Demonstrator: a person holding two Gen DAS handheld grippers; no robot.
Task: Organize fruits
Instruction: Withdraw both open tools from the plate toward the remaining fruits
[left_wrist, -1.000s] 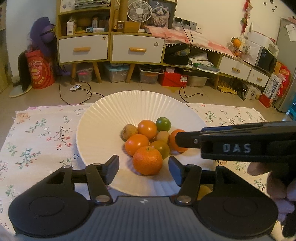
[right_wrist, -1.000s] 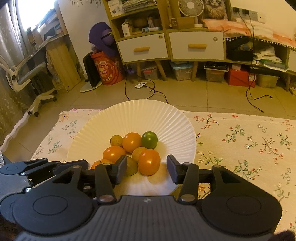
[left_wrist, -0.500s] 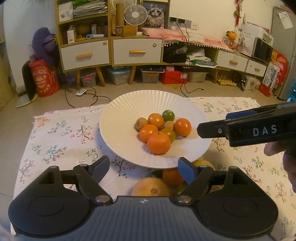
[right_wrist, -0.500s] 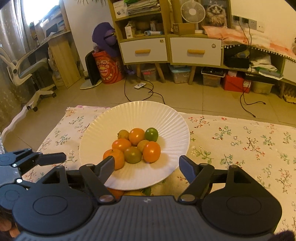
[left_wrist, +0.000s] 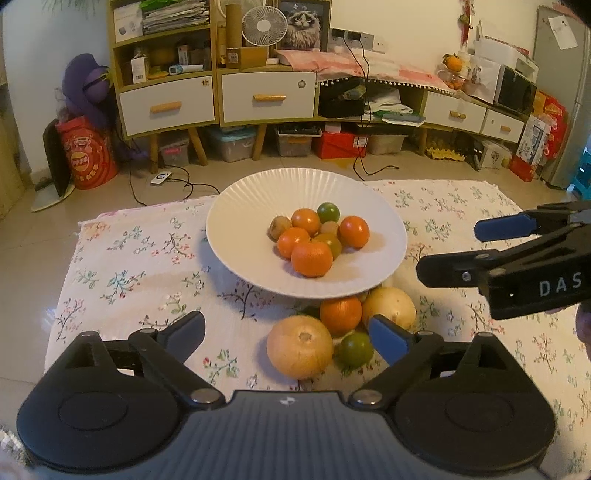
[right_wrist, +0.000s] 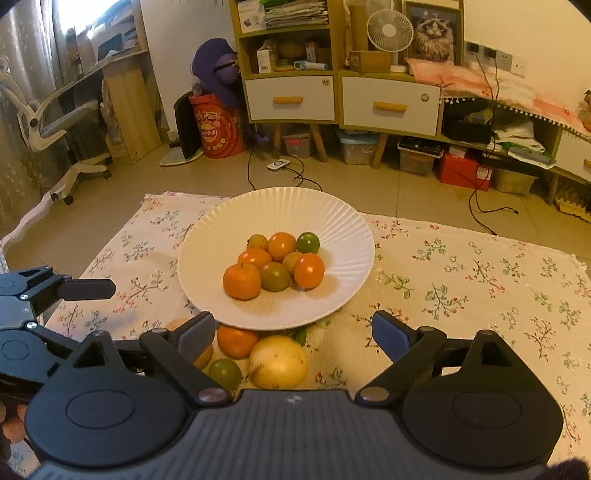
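A white ribbed plate (left_wrist: 236, 229) (right_wrist: 347, 236) on the floral cloth holds several small orange and green fruits (left_wrist: 312, 258) (right_wrist: 242, 280). In front of the plate lie two pale yellow round fruits (left_wrist: 300, 347) (right_wrist: 277, 362), an orange (left_wrist: 340, 314) (right_wrist: 236, 341) and a small green fruit (left_wrist: 356, 349) (right_wrist: 224, 372). My left gripper (left_wrist: 290, 334) is open and empty, just above the near fruits. My right gripper (right_wrist: 293, 334) is open and empty, near the same fruits; it shows at the right of the left wrist view (left_wrist: 461, 251).
The floral cloth (left_wrist: 140, 266) (right_wrist: 480, 288) covers a low table. Behind are the tiled floor with cables, wooden cabinets (left_wrist: 218, 96) with drawers, storage boxes, and an office chair (right_wrist: 55, 122) at the left.
Both grippers pulled back from the plate and opened wider. The loose fruits in front of the plate came into view.
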